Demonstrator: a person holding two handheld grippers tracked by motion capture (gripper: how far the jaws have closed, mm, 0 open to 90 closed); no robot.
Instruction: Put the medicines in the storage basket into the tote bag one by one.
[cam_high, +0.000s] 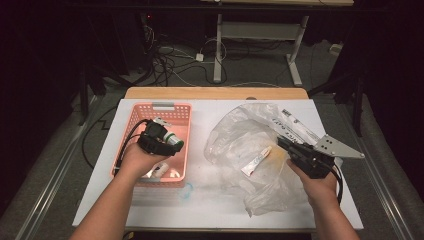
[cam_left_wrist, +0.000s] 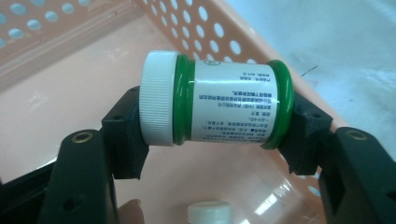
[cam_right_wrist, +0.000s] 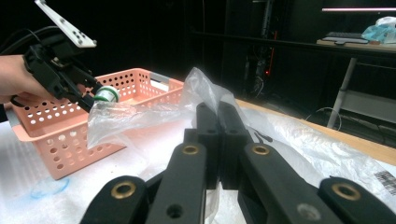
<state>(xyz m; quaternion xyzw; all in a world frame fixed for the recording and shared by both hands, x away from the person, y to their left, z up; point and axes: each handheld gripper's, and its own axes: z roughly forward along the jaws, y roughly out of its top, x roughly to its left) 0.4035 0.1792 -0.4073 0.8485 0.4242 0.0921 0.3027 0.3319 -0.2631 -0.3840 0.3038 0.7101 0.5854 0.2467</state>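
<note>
I work around one pink basket (cam_high: 185, 113). My left gripper (cam_left_wrist: 210, 154) clamps one green jar (cam_left_wrist: 219, 103) end to end, lying sideways above the basket floor. I should lower it level, then release gently. Right of the basket, my right gripper (cam_right_wrist: 218, 122) pinches one clear plastic bag (cam_high: 240, 125), jaws closed. One white tube (cam_high: 256, 160) lies in that bag; one white-capped bottle (cam_left_wrist: 210, 213) rests inside the basket.

Dark room, grey floor (cam_high: 50, 165), tangled cables (cam_high: 165, 60), possibly desk legs (cam_high: 218, 50)
</note>
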